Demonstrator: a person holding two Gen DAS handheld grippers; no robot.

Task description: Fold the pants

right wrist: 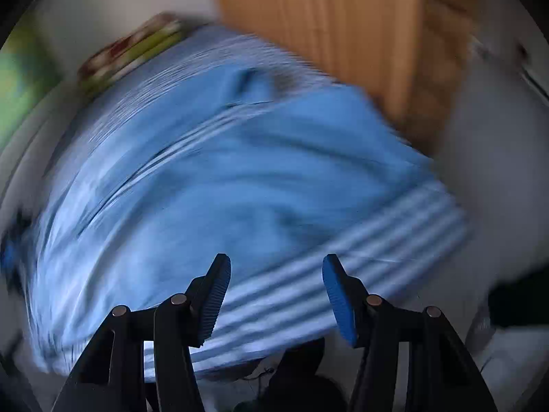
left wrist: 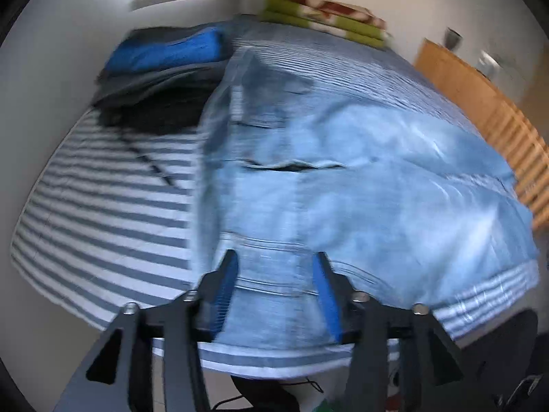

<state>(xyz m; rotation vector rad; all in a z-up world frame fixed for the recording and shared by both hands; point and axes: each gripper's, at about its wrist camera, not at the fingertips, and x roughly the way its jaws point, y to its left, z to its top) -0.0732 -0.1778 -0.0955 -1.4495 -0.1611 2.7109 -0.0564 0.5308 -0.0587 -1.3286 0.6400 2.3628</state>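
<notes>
A: What is sitting on the left side of the bed (left wrist: 103, 189)?

B: A soft pile of folded clothes (left wrist: 161, 75) is lying there, blue on top, grey and black under it. The sheet under it is showing grey and white stripes.

A: And the pants?

B: The pants (left wrist: 343, 171) are lying spread in the middle of the bed, light blue denim, a bit wrinkly, with a pocket slit showing. The hem end is reaching to the near edge.

A: What are the tongs doing?

B: The left gripper (left wrist: 278, 292) is hanging over the pants' near end, its ribbed blue pads about half apart, gripping nothing. The right gripper (right wrist: 276, 295) is hovering over the striped sheet just beside the pants (right wrist: 223, 189), half apart too, holding nothing. That view is blurry.

A: And further right?

B: A folded green and red blanket (left wrist: 326, 13) is resting at the far end. A wooden slatted frame (left wrist: 480, 103) is standing along the right side.
</notes>
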